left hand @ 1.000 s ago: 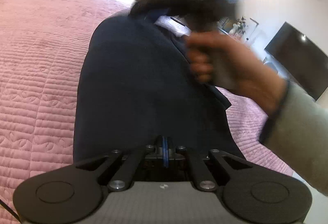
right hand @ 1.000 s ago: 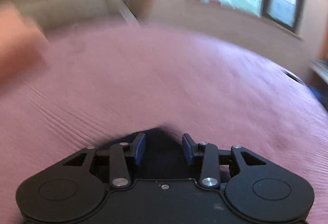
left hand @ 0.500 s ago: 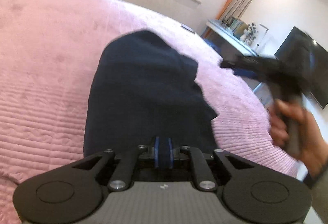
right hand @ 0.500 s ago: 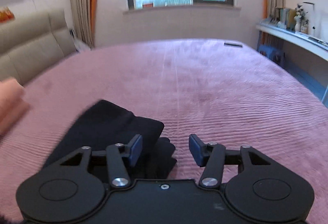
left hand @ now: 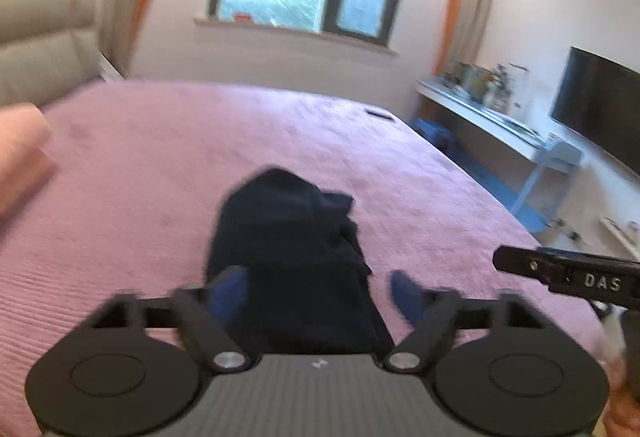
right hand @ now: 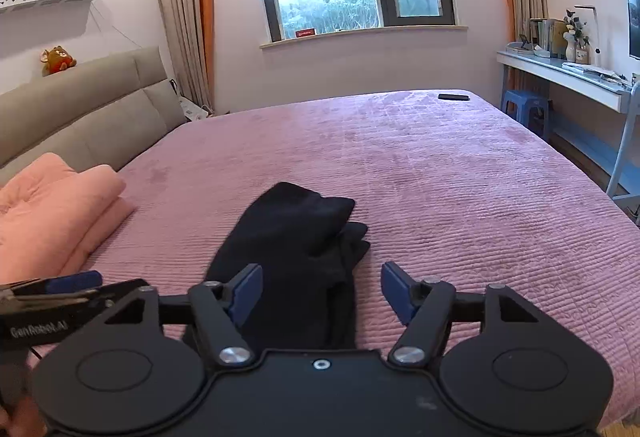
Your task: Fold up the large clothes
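Bedroom, pink quilted bedspread [right hand: 440,165] filled both views. Nearest: right gripper [right hand: 322,293] hovered over the near end of the dark garment [right hand: 296,237], jaws spread wide, nothing between them. Left gripper [left hand: 320,297] likewise spread and empty, its view motion-blurred. Garment lay as a long narrow strip running away from the grippers along mid-bed, far end bunched with layers offset to the right. Folded pink blanket [right hand: 52,205] sat left of it, well apart. Phone [right hand: 453,97] on the far edge. Risk, my read: grabbing only the top layer at the near end would drag the offset layers apart and skew the next fold.
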Demonstrator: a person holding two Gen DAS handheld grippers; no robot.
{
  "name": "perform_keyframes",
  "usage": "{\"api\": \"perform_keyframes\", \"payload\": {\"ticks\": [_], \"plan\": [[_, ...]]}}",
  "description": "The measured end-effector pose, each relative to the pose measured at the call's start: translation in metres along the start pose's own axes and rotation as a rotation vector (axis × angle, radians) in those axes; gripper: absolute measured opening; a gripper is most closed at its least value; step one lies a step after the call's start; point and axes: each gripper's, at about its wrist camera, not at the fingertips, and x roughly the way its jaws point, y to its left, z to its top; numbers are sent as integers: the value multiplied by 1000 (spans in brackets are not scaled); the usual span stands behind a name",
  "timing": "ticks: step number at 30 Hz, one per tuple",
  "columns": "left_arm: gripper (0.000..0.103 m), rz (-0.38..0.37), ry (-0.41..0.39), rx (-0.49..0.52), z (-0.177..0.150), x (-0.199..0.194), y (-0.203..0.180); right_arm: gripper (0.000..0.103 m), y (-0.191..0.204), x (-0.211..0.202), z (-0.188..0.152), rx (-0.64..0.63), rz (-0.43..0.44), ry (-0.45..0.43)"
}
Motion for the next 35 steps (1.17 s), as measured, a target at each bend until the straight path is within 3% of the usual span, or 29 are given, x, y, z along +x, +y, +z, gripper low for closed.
{"api": "perform_keyframes", "payload": {"ticks": [1, 6, 17, 28, 35], "plan": [[96, 25, -10, -10, 1, -9, -4, 81, 9, -5, 4, -8, -7, 4], [98, 129, 12, -31, -8, -36, -14, 82, 37, -21, 4, -35, -132, 29], [101, 201, 18, -20, -9, -64, -9, 82, 44, -17, -10, -40, -131, 130], [102, 242, 36, -16, -13, -68, -6, 82, 49, -21, -16, -63, -135, 138], [102, 288, -3, 34, -15, -71, -7, 82, 51, -20, -18, -66, -140, 141]]}}
